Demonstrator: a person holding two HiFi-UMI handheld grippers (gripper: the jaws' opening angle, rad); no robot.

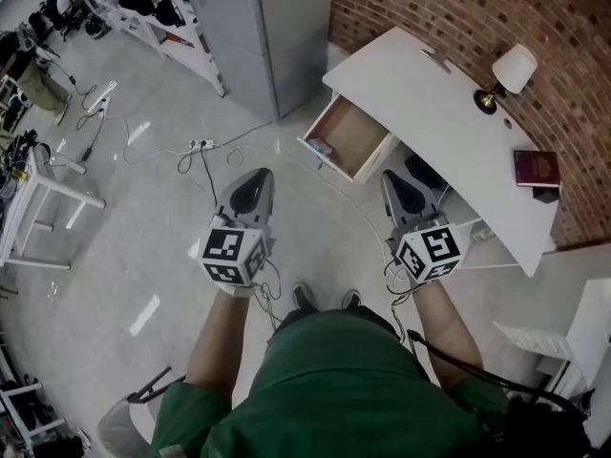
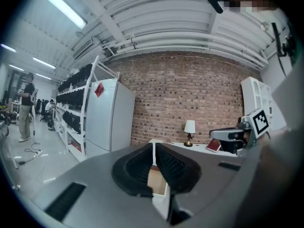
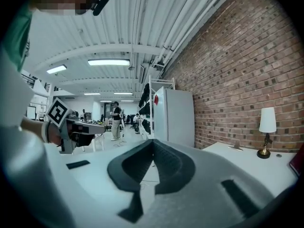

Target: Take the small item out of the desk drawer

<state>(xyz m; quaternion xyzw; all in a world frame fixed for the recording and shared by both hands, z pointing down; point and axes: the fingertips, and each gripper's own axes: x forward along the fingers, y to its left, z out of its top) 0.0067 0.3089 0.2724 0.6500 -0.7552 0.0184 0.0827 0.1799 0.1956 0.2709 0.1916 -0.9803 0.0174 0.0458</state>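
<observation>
The white desk (image 1: 434, 113) stands against the brick wall, and its wooden drawer (image 1: 348, 134) is pulled open toward me. A small bluish item (image 1: 320, 147) lies in the drawer's near left corner. My left gripper (image 1: 262, 174) hovers over the floor, left of and short of the drawer, shut and empty. My right gripper (image 1: 389, 176) hangs just right of the drawer's front, also shut with nothing in it. In the left gripper view the closed jaws (image 2: 153, 147) point at the desk, and the drawer (image 2: 156, 183) shows through the gap below them. The right gripper's (image 3: 153, 141) view faces down the room.
A table lamp (image 1: 509, 72) and a red book (image 1: 536, 168) sit on the desk. A grey cabinet (image 1: 258, 27) stands left of the desk. A power strip (image 1: 200, 144) and cables lie on the floor. A white table (image 1: 38, 194) is at left, a white shelf (image 1: 573, 332) at right.
</observation>
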